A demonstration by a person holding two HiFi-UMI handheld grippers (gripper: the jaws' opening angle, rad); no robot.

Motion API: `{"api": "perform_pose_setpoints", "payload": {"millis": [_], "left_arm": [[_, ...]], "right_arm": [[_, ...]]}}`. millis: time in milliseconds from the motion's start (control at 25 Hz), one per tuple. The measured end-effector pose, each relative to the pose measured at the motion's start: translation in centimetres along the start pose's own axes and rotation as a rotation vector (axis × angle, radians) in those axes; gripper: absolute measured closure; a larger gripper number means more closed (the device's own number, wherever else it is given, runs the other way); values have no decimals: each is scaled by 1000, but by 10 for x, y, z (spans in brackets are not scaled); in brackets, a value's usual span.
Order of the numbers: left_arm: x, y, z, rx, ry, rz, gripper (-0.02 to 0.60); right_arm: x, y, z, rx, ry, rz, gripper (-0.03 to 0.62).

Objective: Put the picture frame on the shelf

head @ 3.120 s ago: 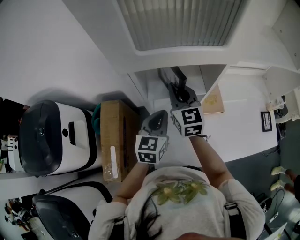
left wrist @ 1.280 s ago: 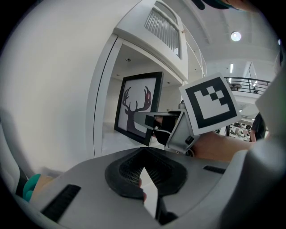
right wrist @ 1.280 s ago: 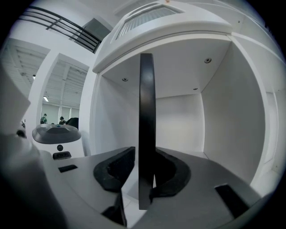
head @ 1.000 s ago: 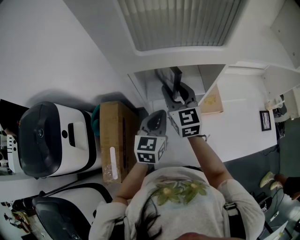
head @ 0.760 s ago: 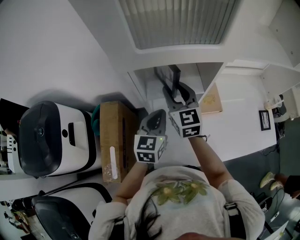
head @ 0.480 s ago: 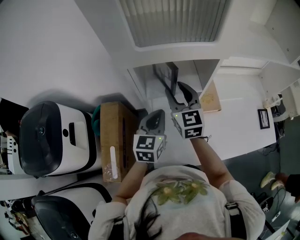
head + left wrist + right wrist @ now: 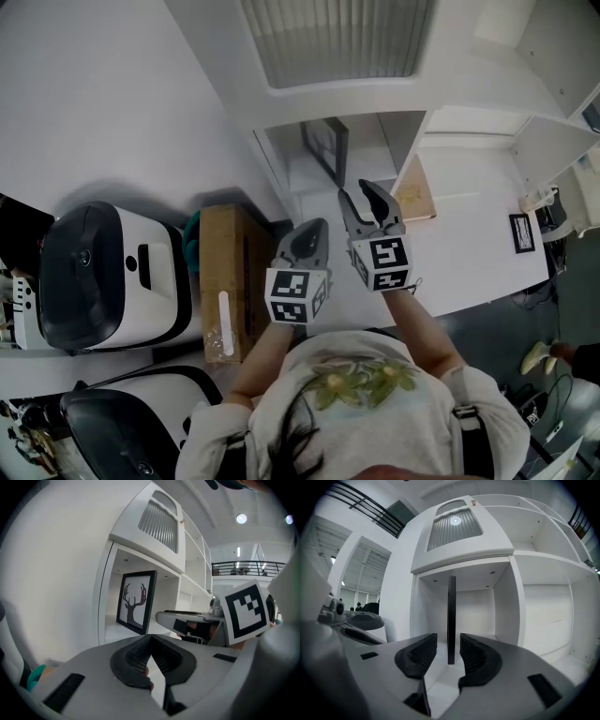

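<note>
Light is bright and even, from overhead. In the head view the white wall [image 7: 112, 94] and shelf [image 7: 375, 150] nearly wash out; a soft shadow lies by the machine [image 7: 103, 272] and box [image 7: 230, 281]. A ceiling lamp [image 7: 241, 518] flares in the left gripper view; a bright spot sits on the slatted panel [image 7: 454, 529] in the right one. Both gripper views bulge like a fisheye, with black corners; near parts are blurred.

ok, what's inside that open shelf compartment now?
One picture frame with an antler print, standing upright on the floor of the shelf compartment. Nothing else shows inside. The patch of wall and floor directly behind the frame is covered by it.
</note>
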State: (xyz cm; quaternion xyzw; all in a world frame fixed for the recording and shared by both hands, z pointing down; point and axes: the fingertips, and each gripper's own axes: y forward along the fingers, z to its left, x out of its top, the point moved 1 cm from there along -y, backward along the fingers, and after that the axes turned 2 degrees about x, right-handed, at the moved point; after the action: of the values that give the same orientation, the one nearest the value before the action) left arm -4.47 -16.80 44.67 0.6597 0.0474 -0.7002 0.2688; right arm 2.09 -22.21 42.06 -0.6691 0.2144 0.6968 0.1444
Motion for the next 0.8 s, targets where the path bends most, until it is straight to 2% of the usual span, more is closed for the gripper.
{"api": "perform_pose_setpoints", "payload": {"millis": [200,520,800], "left_arm": [[0,-8,-8,-8,4,-5,554],[0,-22,-21,-14,9,-20,554],[-4,-34,-34,-19,9,-24,554]], "right_arm": [[-3,-16,8,14,7,-9,535],[-7,-43,31,100,38,-1,562],[-8,-62,43,126,14,-9,565]]}}
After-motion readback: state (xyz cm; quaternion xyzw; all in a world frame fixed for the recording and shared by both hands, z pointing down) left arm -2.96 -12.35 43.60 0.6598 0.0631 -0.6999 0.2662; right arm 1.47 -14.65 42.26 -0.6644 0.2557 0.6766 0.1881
